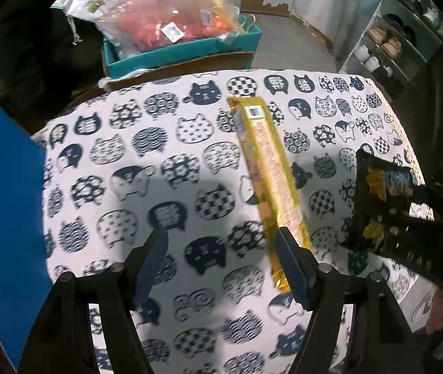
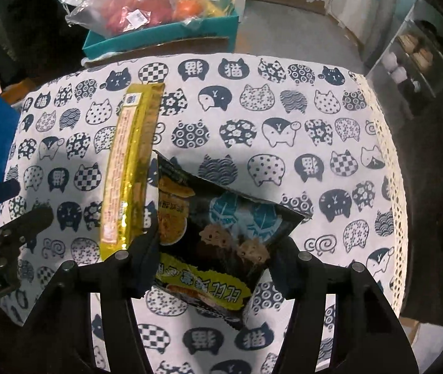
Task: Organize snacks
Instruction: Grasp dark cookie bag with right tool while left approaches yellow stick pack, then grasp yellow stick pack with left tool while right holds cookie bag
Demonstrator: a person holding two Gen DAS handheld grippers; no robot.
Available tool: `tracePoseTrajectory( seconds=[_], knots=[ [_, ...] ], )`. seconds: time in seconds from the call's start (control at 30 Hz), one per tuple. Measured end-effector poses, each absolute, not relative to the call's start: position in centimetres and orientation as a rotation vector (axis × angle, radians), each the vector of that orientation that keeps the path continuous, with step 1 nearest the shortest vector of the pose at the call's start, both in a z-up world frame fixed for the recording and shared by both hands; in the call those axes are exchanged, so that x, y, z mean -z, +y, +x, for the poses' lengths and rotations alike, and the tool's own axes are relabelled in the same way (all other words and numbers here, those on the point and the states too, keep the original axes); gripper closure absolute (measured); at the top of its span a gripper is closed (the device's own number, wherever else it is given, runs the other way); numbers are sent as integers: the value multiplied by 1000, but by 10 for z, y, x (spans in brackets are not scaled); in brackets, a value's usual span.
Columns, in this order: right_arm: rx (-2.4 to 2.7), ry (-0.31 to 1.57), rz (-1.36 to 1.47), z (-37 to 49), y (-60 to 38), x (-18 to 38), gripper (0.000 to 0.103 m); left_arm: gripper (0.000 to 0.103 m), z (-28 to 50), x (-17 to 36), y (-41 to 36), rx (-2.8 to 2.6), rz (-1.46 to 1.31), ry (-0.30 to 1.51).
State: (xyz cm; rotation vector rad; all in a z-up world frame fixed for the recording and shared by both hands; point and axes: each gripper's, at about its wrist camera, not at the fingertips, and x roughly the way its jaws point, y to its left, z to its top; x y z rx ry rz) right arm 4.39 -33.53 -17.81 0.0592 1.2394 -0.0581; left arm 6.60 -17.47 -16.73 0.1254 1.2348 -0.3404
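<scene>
Right tongs (image 2: 212, 249) clenched on a black snack bag (image 2: 221, 233), held clear of the bench (image 2: 315, 155) over its near middle. Left tongs (image 1: 221, 249) released, nothing between them, hanging by the near end of a long yellow snack pack (image 1: 268, 171) lying flat from the far edge toward the near side. Blue box (image 1: 9, 218) at the left edge. Risks, as judged: grip only across the bag's middle, so possible slipping or crushed contents; possible snagging of the yellow pack's end and dragging it askew.

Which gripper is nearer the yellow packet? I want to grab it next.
Left. The left gripper hangs open right beside the yellow packet, one finger over its edge; the right gripper holds a black packet alongside.
</scene>
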Motion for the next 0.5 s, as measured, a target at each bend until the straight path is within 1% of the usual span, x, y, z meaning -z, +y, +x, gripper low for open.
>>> tracePoseTrajectory(
  seconds=[0.2,0.5],
  knots=[
    [67,1248,63,50,-348,188,44,31,80,180,-204,350,106,1272],
    [76,1266,55,58,-359,199,44,31,97,206,-229,342,84,1325]
  ],
)
